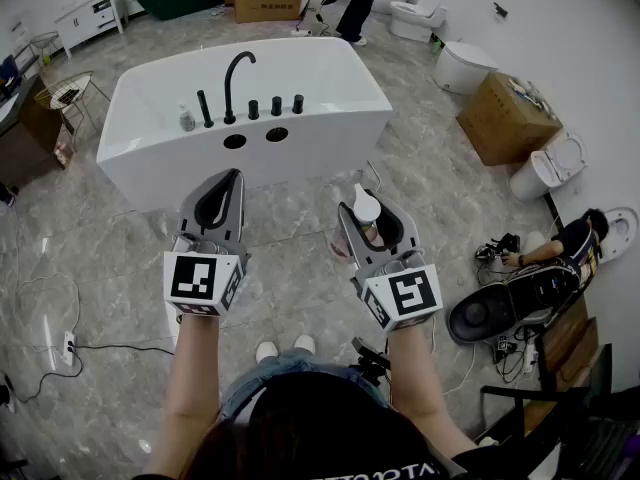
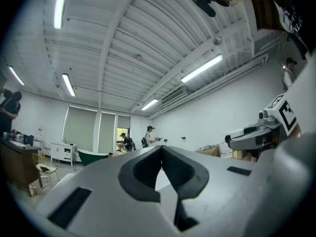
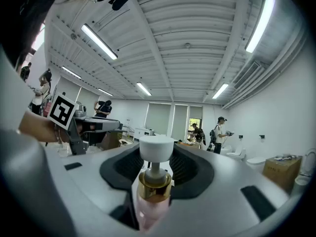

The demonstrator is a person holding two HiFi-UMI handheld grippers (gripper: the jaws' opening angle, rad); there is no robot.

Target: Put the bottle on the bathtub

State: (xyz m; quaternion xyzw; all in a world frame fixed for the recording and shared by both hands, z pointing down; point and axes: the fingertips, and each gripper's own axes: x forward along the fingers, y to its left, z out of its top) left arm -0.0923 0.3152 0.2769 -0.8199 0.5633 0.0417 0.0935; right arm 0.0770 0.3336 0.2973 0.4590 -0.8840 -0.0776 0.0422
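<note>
A pink bottle point(image 3: 154, 189) with a gold collar and white pump cap stands upright between the jaws of my right gripper point(image 1: 372, 208), which is shut on it. From the head view the bottle's white cap point(image 1: 366, 206) shows above those jaws. My left gripper point(image 1: 228, 180) is shut with nothing in it, its jaw tips touching in the left gripper view. Both grippers point upward, held in front of the white bathtub point(image 1: 330, 128). A black faucet point(image 1: 236, 80) with several black knobs stands on the tub's near rim, and a small clear bottle point(image 1: 186, 119) sits left of it.
Cardboard boxes point(image 1: 508, 116) and white toilets point(image 1: 462, 66) stand to the right. A person crouches on the floor at right point(image 1: 570, 240) near tools and cables. A wire-frame chair point(image 1: 68, 90) stands at left. People stand at the far wall point(image 3: 220, 132).
</note>
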